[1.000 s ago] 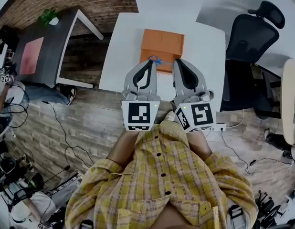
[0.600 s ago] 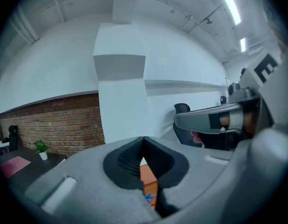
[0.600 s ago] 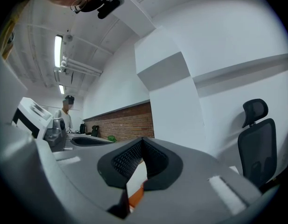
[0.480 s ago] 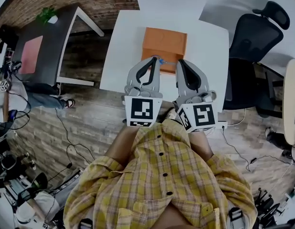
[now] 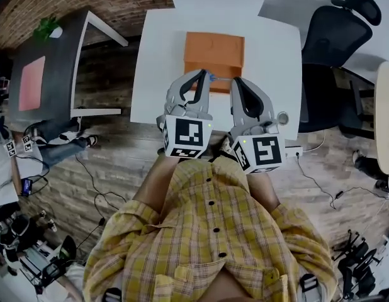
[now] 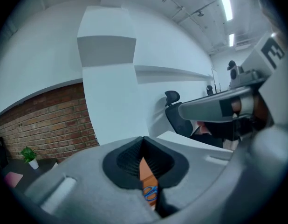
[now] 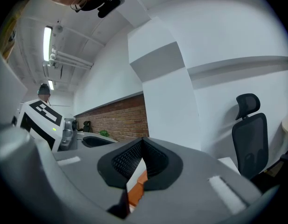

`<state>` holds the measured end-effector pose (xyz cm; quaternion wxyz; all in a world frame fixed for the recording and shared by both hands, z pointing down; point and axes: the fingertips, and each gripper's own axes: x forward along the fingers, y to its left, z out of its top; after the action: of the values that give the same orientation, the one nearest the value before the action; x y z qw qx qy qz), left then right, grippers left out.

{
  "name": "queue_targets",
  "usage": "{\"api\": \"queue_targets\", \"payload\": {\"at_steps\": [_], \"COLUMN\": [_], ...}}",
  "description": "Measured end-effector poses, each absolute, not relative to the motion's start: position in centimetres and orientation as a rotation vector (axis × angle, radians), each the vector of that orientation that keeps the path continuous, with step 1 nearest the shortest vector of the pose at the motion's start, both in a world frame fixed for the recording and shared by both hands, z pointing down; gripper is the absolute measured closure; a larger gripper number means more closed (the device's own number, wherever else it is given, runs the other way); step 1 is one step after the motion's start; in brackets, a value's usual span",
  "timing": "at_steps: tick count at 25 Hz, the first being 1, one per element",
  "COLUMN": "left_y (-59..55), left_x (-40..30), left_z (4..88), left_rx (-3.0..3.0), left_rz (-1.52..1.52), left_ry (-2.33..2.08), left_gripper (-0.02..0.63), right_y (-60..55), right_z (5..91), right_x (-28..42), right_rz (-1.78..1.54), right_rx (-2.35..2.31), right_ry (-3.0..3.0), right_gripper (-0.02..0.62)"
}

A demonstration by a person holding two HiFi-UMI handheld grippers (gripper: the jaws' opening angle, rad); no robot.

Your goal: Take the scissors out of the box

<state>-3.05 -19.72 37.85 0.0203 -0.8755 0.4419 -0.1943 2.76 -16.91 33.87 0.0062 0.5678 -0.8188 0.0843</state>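
Note:
An orange cardboard box (image 5: 213, 49) stands on the white table (image 5: 157, 74). The blue handles of the scissors (image 5: 211, 77) show at its near edge. My left gripper (image 5: 202, 74) is shut and empty, its tips just left of those handles. In the left gripper view the box (image 6: 145, 169) and the blue scissors handles (image 6: 151, 193) show through the slit below the closed left gripper (image 6: 144, 141). My right gripper (image 5: 237, 82) hovers at the box's near right corner, also shut and empty. In its own view the right gripper (image 7: 143, 141) has an orange box edge (image 7: 136, 190) behind it.
A black office chair (image 5: 336, 49) stands to the right of the table. A dark desk (image 5: 50, 61) with a pink mat and a small plant is at the left. Cables and a power strip (image 5: 292, 150) lie on the wooden floor.
Both grippers have sunk a little and edged toward the near side of the box. Their jaws stayed shut, and the scissors have not moved.

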Motion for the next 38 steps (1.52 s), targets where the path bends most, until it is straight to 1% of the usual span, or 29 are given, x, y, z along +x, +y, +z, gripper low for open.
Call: {"api": "queue_targets", "payload": {"at_steps": [12, 20, 25, 27, 31, 38], "left_y": [-22.9, -24.1, -24.5, -24.6, -24.6, -24.4], "left_x": [-2.2, -1.9, -2.0, -1.8, -1.6, -1.4], "left_z": [45.3, 50.7, 54.1, 55.7, 58.8, 63.6], "left_rx": [-2.691, -2.661, -2.617, -2.588, -2.514, -2.4], "left_rz": [-0.896, -1.115, -1.249, -1.304, -1.406, -1.554], "left_ry": [1.115, 0.874, 0.686, 0.606, 0.467, 0.197], "left_gripper": [0.606, 0.534, 0.512, 0.494, 0.48, 0.479], "right_y": [-18.6, -19.7, -20.3, -20.6, -20.7, -21.0], "right_z": [36.6, 37.4, 37.8, 38.1, 38.3, 38.9], "right_x": [2.8, 2.6, 2.4, 2.4, 2.8, 3.4], "right_rz": [0.336, 0.364, 0.37, 0.374, 0.382, 0.395], "right_rx": [1.803, 1.799, 1.804, 1.801, 1.795, 1.813], "right_ry": [-2.495, -2.473, -2.467, -2.466, -2.464, -2.444], "right_gripper": [0.591, 0.591, 0.591, 0.591, 0.591, 0.591]}}
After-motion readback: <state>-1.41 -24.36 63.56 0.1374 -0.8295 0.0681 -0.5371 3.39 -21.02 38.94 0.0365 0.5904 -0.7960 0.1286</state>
